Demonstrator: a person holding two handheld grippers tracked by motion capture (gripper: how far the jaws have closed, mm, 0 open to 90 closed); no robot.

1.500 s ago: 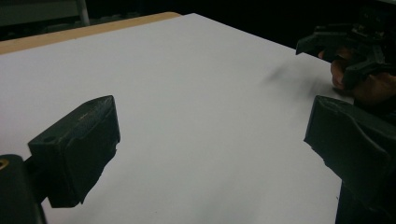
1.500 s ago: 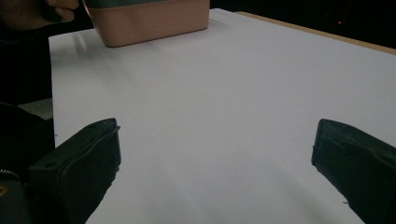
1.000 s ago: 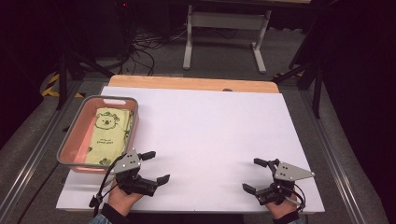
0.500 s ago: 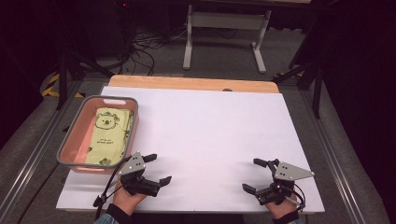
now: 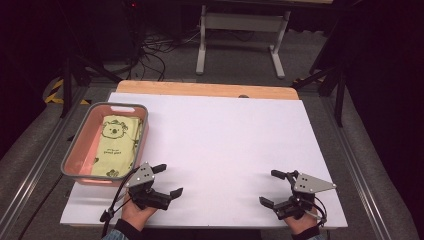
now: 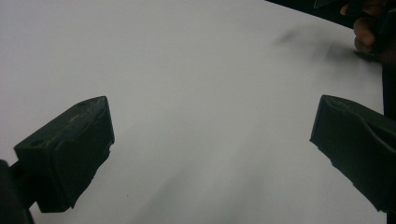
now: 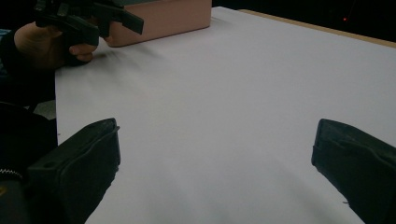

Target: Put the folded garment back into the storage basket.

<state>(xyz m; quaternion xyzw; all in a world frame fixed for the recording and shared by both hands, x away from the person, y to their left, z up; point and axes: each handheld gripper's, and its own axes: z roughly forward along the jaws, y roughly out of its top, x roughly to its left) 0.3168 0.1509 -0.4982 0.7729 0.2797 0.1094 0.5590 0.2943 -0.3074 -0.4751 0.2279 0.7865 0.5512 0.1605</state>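
Note:
My left gripper (image 5: 170, 179) rests open near the front left of the white table (image 5: 225, 145), just right of the pink tray's near corner, with nothing between its jaws. In the left gripper view, bare table lies between its wide-apart jaws (image 6: 210, 144). My right gripper (image 5: 268, 187) stands open at the front right, also holding nothing, and its own view (image 7: 215, 158) looks across bare table toward the left gripper (image 7: 88, 18).
A pink tray with a grey rim (image 5: 122, 106) sits at the table's left edge, seen as a pink wall (image 7: 163, 18) from the right gripper. A green pouch with a koala print (image 5: 117, 142) lies flat in it. A wooden strip (image 5: 205, 89) runs along the far edge.
The left hand has shifted only slightly near the tray's corner. The right gripper has stayed in place, and both stay open.

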